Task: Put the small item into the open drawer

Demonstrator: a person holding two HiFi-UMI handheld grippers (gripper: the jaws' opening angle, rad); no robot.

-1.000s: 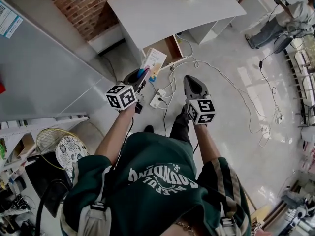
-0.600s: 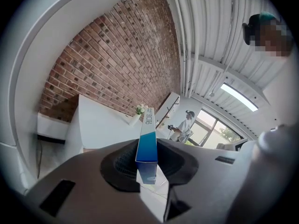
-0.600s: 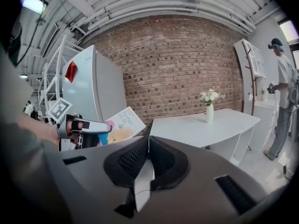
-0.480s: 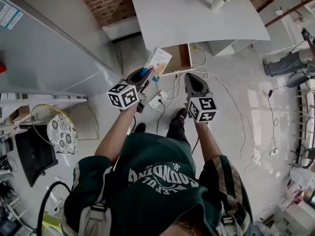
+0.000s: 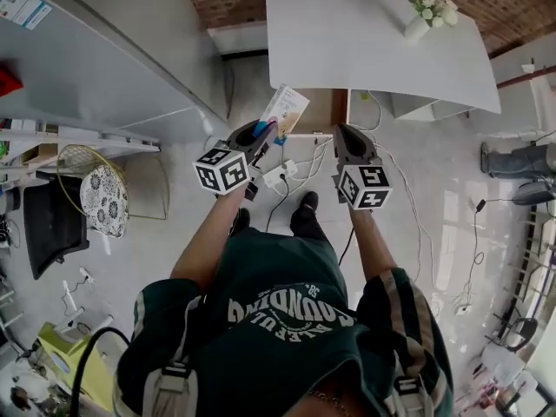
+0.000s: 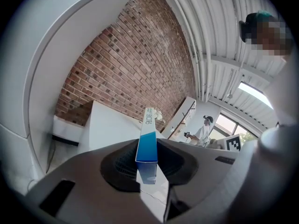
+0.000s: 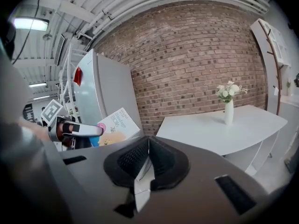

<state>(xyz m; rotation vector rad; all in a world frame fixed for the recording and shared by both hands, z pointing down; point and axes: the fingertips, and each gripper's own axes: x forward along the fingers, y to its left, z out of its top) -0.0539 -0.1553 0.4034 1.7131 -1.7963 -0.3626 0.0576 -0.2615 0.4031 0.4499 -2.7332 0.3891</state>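
Delivery is not yet done: my left gripper (image 5: pixel 263 132) is clamped on the small flat box (image 5: pixel 285 111), which juts ahead of its jaws just short of the open drawer (image 5: pixel 327 111), while my right gripper (image 5: pixel 345 134) alongside has jaws together on nothing.

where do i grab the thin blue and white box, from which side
Grip one end of the box, pads on its two broad faces, coming in along its length. It is flat and thin, and the left gripper holds it so.
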